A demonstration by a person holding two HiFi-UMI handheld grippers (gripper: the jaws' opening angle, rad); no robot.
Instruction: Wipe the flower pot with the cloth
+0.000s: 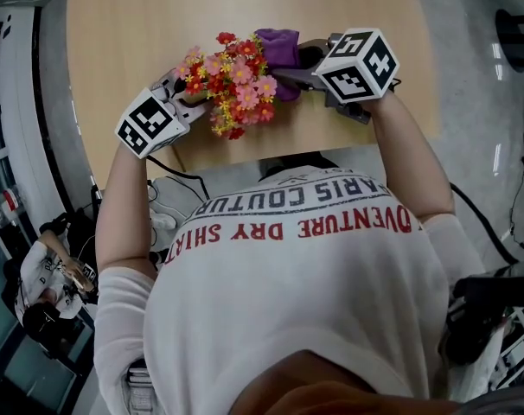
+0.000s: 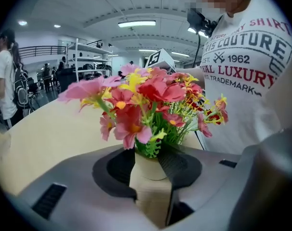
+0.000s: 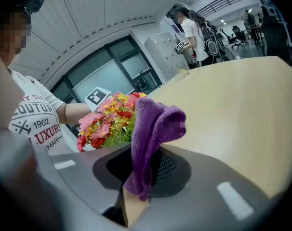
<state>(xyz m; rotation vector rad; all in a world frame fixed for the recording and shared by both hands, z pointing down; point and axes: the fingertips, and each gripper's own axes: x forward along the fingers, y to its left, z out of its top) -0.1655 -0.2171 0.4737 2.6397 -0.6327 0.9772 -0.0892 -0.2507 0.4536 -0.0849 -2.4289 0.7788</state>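
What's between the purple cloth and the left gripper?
A bunch of pink, red and yellow flowers fills that stretch, as the head view shows.

Place: a big open workroom, part office, part lab (more a hall than a room).
Ceiling: high, white and ribbed, with long light strips (image 2: 136, 23).
Storage: open shelves (image 2: 90, 57) loaded with gear at the far side; grey lockers (image 3: 160, 49) against a wall.
Upper level: a railed walkway (image 2: 37, 51) runs behind the shelves.
Walls: a glass wall (image 3: 105, 78) in dark frames.
Seating: office chairs (image 3: 240, 32) far off.
People: one stands with a backpack (image 3: 196, 30) at the table's far end; another sits at near left (image 1: 46, 284).
Floor: grey, with cables (image 1: 482, 223) at right.
Table: long, pale wood (image 1: 158, 24).
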